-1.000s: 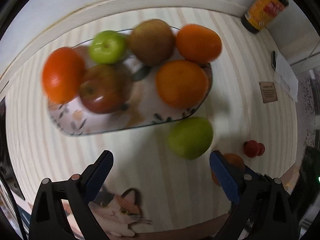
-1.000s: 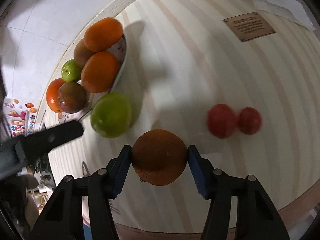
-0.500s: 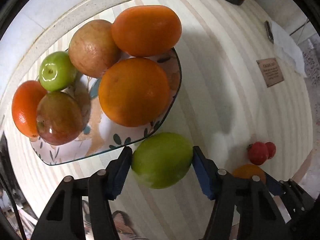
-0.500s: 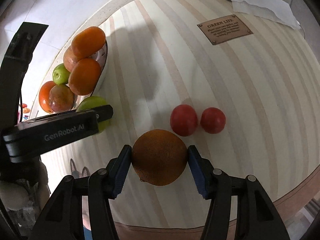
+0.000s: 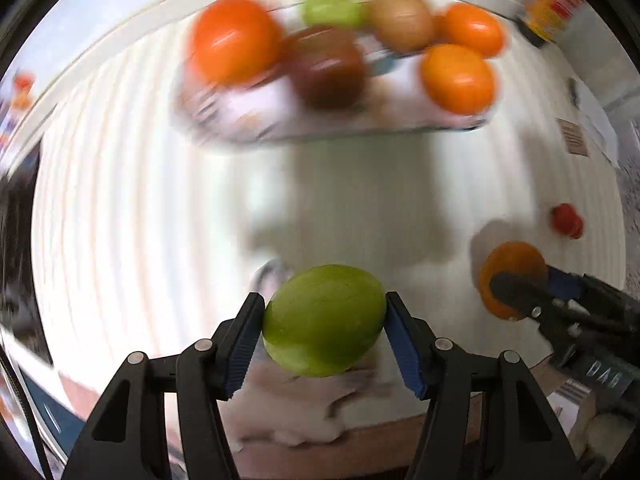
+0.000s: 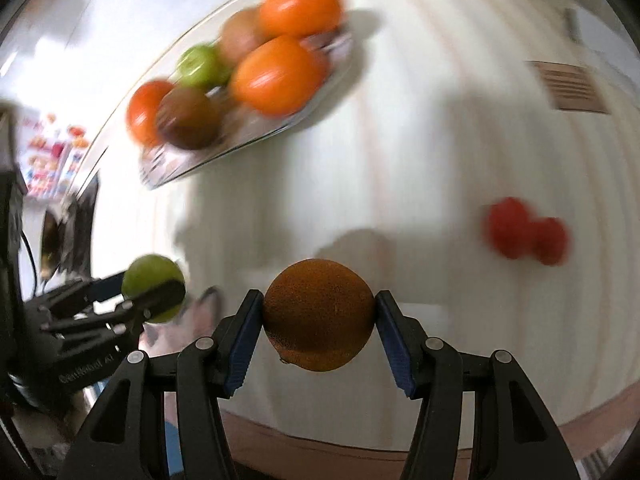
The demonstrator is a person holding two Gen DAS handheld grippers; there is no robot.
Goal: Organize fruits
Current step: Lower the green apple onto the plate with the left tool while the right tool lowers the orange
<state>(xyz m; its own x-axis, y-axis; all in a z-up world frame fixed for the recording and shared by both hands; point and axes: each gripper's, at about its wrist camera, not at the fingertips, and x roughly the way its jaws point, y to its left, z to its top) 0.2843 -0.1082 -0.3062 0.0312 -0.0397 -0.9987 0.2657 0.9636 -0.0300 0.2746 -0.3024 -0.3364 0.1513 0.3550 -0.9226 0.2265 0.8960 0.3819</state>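
Green first: the left gripper [image 5: 324, 334] has its blue pads clamped on both flanks of the big green fruit [image 5: 324, 320], jaws roughly half spread and filled by it, and it hangs above the striped tabletop [image 5: 132, 240] near the front edge. A second ago those jaws stood wide and empty with that fruit lying on the table just in front of the plate; now it is gripped and carried clear of the plate.

Over to the right gripper [image 6: 319, 330]: same story, pads pinching the rough brown-orange orange [image 6: 319, 314] at about half spread, no gap either side. That grip looks the same as a second ago.

Beyond them, the flowered plate [image 5: 256, 116] sits at the far side of the table, blurred, loaded with three oranges, a small green apple [image 5: 330, 8], a dark red apple [image 5: 326, 66] and a tan fruit [image 5: 400, 18]. That load looks unchanged.

Far right, two red tomatoes [image 6: 526, 234] lie touching each other on the table, well apart from the plate. From the right wrist view the left gripper shows at the lower left with the green fruit in its jaws; half a second back it covered more of that side.
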